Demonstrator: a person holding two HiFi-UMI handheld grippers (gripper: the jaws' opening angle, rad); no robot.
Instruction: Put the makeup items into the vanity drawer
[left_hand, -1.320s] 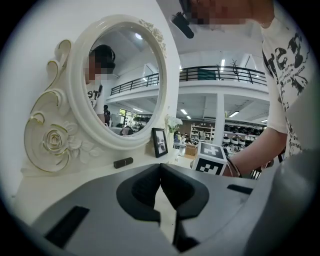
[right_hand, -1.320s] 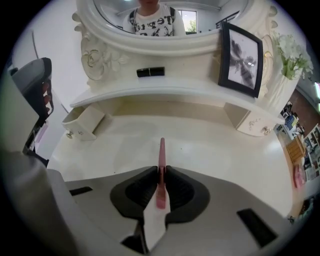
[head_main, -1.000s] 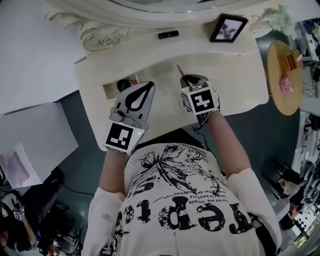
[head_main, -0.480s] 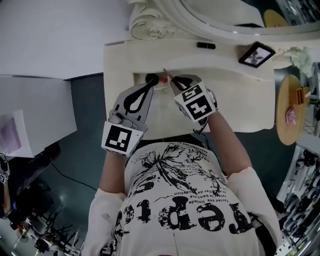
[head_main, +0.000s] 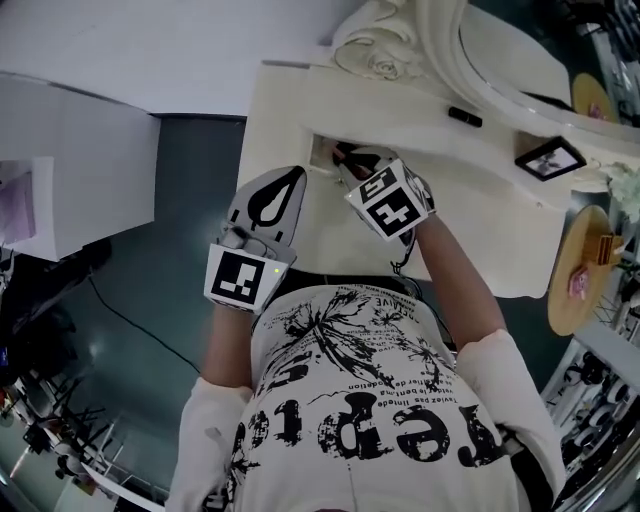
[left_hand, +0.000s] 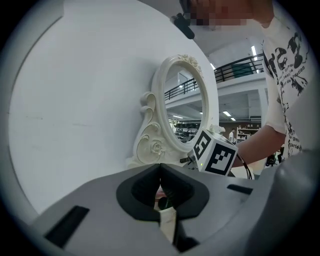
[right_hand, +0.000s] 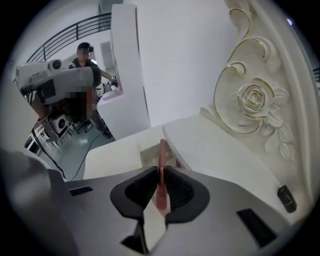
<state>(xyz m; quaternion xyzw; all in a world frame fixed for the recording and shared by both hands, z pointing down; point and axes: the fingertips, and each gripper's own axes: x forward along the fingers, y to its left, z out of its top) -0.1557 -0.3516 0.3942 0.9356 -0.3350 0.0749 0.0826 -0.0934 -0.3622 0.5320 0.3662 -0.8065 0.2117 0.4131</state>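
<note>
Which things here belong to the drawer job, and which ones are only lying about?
Job: pink pencil in the right gripper, open drawer, small black tube (perhaps makeup).
Lying about: photo frame, mirror, round wooden table.

Ahead of you an oval mirror (head_main: 520, 55) stands in a cream frame with a carved rose (head_main: 385, 66). A small black picture frame (head_main: 550, 158) sits near its base. At your right is a round wooden side table (head_main: 580, 275). At your left are a white cabinet (head_main: 90, 170) and a dark cable (head_main: 130, 322) on the floor.
</note>
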